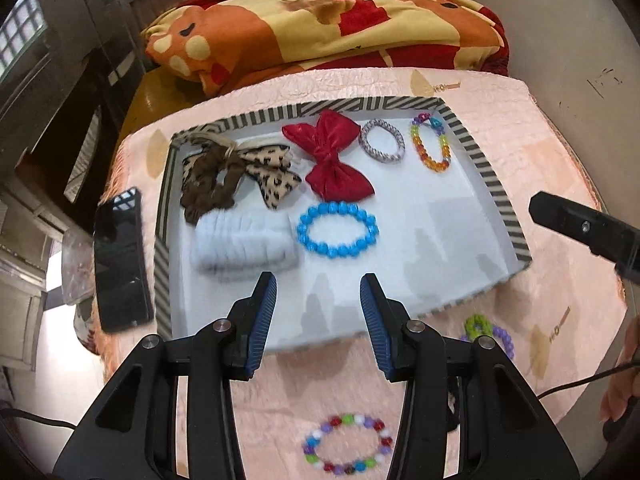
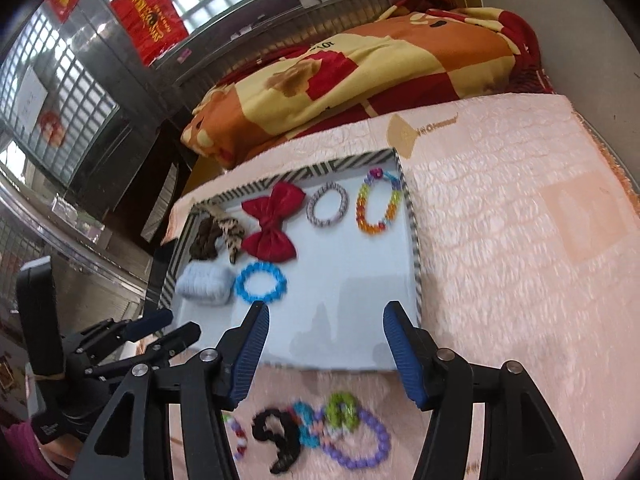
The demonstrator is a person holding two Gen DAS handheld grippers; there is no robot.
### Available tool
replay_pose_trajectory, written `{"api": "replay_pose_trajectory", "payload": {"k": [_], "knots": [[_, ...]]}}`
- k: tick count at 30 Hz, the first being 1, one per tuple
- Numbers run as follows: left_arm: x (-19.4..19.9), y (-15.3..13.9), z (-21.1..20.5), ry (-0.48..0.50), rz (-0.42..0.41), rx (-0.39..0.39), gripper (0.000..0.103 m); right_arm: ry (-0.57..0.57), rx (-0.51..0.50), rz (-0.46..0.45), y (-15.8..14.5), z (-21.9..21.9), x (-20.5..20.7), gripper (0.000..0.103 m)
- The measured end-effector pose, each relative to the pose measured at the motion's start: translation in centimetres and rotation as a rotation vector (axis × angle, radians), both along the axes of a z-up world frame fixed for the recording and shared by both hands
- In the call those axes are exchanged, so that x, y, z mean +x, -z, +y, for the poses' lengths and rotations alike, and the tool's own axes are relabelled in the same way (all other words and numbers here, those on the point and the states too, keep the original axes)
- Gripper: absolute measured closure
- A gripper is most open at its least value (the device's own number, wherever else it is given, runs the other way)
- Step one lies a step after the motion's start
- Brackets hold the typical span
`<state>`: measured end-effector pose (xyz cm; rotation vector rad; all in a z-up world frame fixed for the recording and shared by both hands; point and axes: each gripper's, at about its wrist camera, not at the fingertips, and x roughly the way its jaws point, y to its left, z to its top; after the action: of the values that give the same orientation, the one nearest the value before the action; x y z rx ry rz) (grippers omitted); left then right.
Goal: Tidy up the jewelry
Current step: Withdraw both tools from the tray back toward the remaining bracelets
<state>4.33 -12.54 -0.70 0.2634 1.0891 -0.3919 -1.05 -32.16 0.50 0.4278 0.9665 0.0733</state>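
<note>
No legible text on anything.

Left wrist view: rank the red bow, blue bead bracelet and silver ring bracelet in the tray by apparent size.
1. red bow
2. blue bead bracelet, though it lies nearer the camera
3. silver ring bracelet, smallest and farther back

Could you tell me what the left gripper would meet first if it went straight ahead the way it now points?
Probably the bare white floor of the tray: the left gripper is open and aims down into it. The blue bead bracelet lies just beyond; depth is unclear.
</note>
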Motion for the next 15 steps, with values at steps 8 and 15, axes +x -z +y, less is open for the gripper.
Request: {"api": "replay_pose_trajectory", "payload": {"k": [8, 15], "knots": [[-4.8, -0.1, 0.7, -0.050, 0.002, 0.003, 0.060, -0.030, -0.061, 0.017, 0.1, 1.3, -4.2, 0.045], [-8.9, 0.1, 1.5, -0.083, 0.005, 0.002, 0.060, -0.054, -0.074, 0.039, 0.8, 1.8, -7.4, 0.040]]}}
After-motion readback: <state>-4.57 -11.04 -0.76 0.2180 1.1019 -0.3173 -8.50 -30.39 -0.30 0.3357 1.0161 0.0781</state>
